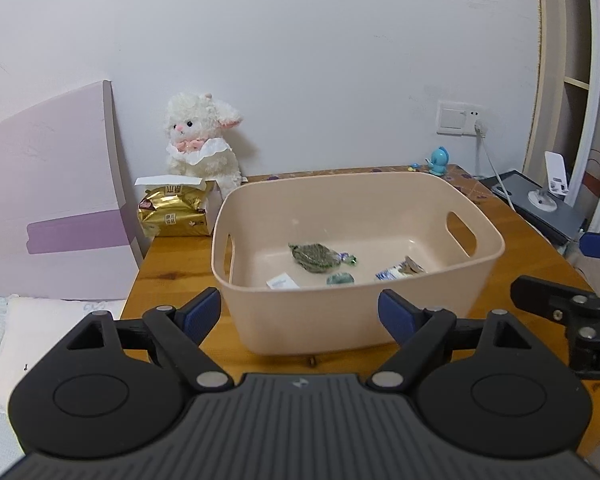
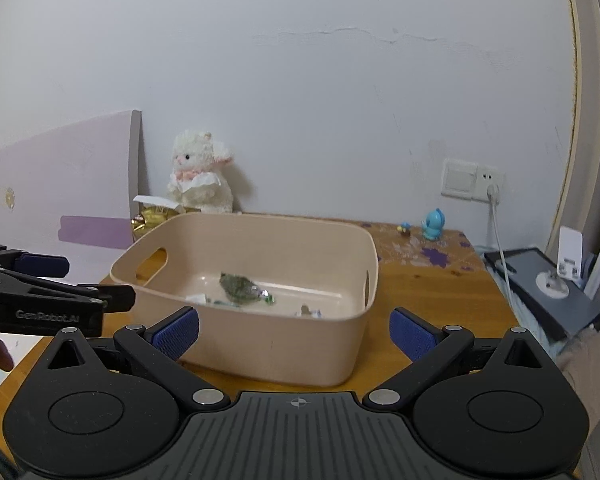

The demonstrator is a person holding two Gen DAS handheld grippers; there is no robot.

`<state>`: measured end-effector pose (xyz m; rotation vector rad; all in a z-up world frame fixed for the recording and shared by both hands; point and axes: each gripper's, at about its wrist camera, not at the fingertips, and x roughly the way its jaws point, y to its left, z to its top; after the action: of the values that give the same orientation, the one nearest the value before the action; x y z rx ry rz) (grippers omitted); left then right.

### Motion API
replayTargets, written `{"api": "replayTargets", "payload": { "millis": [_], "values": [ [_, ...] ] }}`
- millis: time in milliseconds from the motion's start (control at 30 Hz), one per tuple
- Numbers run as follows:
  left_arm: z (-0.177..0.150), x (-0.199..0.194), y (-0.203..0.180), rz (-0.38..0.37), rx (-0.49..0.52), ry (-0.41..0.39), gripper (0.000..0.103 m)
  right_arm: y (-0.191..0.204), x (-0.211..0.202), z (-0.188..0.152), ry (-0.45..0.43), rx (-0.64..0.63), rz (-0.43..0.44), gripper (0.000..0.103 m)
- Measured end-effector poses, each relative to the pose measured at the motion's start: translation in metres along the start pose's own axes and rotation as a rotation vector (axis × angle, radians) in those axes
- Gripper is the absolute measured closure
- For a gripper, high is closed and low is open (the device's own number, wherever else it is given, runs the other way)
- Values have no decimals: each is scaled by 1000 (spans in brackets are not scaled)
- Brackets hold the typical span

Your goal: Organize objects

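- Plainly, both claws were spread and held nothing: the left gripper (image 1: 300, 312) and the right gripper (image 2: 294, 332) hung at the bin's near wall.
- The bin (image 1: 412, 312) sat mid-table, long axis left to right, with wrapped sweets (image 1: 314, 258) on its floor, just beyond both claws.
- Neither claw looked clearly nearer the sweets.

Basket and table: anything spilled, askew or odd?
Nothing spilled. The basket sits upright on the table, small items lying loose inside. One oddity: a tiny dark bit lies on the table just outside the basket's near wall; too small to identify.
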<state>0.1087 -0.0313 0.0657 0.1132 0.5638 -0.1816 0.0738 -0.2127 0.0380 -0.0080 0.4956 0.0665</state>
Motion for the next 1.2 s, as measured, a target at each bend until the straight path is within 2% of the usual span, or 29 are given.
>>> {"api": "replayTargets", "payload": {
  "millis": [300,433,600,1000,1200],
  "values": [
    [-23,-36,-7,-18,-25,-5,16,-6,-32,-18,21,23,8,0],
    [-31,-53,-10,8,-25,-3,16,-8,-51,-22,11,41,13,0],
    [-36,-76,-13,5,-27,-3,16,-7,-72,-30,-5,58,23,0],
    [-52,-106,-23,-12,-58,8,16,-1,-88,-54,41,67,63,0],
    [-61,-115,-24,21,-49,0,16,4,-93,-62,50,46,53,0]
  ]
}}
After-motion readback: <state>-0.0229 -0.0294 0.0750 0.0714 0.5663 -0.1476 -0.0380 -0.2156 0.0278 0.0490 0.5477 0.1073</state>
